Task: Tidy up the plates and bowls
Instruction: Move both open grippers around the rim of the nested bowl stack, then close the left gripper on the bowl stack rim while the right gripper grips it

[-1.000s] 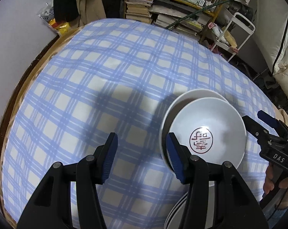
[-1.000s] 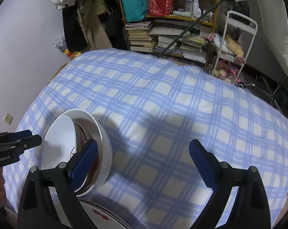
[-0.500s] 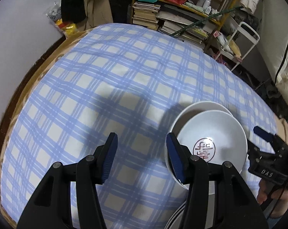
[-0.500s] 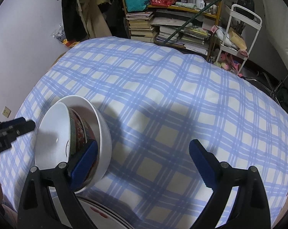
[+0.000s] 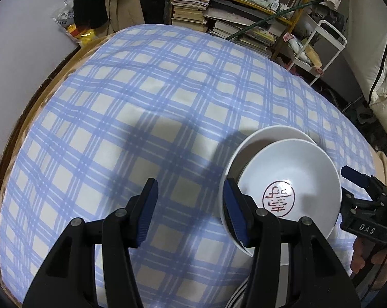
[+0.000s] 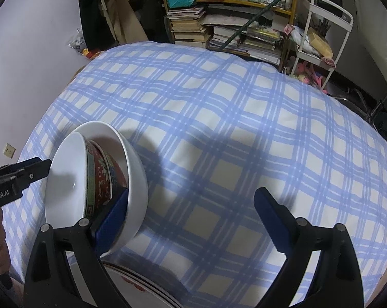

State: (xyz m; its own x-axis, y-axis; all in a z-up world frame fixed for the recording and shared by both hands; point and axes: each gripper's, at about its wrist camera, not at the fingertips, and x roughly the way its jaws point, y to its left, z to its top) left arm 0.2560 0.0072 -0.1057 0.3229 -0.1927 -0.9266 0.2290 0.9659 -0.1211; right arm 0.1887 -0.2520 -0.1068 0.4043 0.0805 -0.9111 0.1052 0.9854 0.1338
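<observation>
A white bowl with a red seal mark (image 5: 293,169) sits nested in a larger white bowl (image 5: 265,133) at the near right of the checked table. In the right wrist view the inner bowl (image 6: 67,179) shows a red patterned outside within the outer bowl (image 6: 135,169). My left gripper (image 5: 190,192) is open with only cloth between its fingers; its right finger lies against the bowls' left rim. My right gripper (image 6: 192,195) is open wide, its left finger wedged between the two bowls. Stacked plates (image 6: 147,282) lie under the bowls' near side.
A blue checked cloth (image 5: 142,102) covers the round table, whose wooden edge (image 5: 39,102) shows on the left. Behind stand a cluttered bookshelf (image 5: 244,12) and a white cart (image 5: 329,41). A hand (image 5: 365,256) holds the right gripper.
Both views have tipped slightly, so more of the shelves shows. More of the inner bowl's red patterned side is visible in the right wrist view. Neither gripper's jaws have moved.
</observation>
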